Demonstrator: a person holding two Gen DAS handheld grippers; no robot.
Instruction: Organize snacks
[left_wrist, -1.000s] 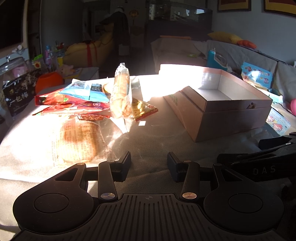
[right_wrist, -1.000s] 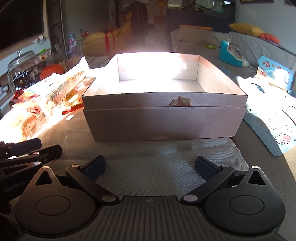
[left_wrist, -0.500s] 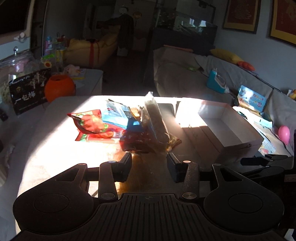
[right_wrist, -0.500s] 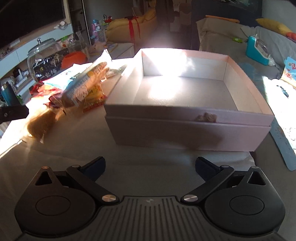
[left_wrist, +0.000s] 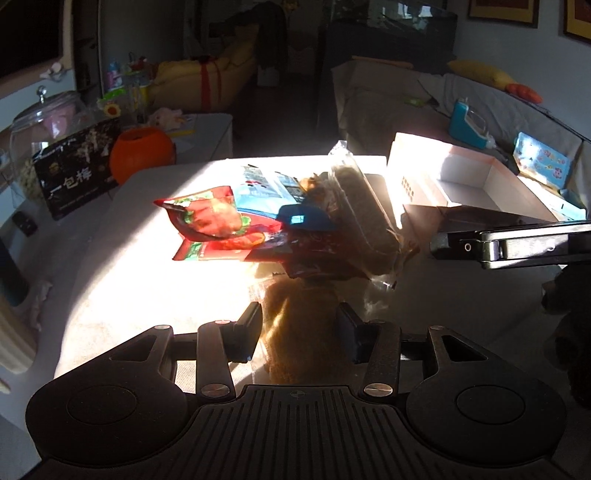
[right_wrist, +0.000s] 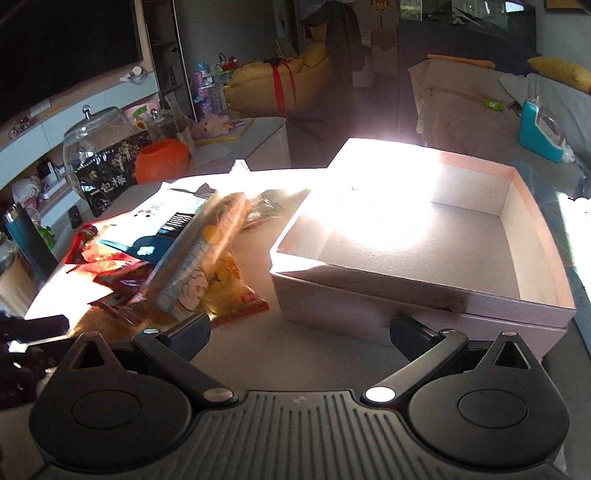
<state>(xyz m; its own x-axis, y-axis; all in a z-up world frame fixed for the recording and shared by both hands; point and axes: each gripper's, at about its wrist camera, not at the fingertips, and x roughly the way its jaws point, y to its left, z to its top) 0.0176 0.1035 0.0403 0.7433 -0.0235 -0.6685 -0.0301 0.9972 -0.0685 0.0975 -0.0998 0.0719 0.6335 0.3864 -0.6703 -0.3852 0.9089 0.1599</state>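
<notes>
- The left gripper has a clear-wrapped bread bun between its fingers; the two pads seem to press on the wrapper, but the bun is in shadow, so I judge it as grasped and not fully certain.
- The right gripper has its jaws spread wide with nothing between them. It hangs in front of the open pink box.
- The other snacks lie in a heap on the table: a red packet, a light blue packet, a long wrapped bread stick leaning on top, and a yellow packet at the edge near the box.
- The box is empty inside, so I think the sorting is only starting.
- Risk: the grip is on thin slippery film, so the bun may slide out during the carry to the box.
- Risk: the bun touches the heap, so lifting it can drag the bread stick down.
- Risk: strong sunlight hides the far box rim, and the right gripper lies in the path, so a collision is possible.
</notes>
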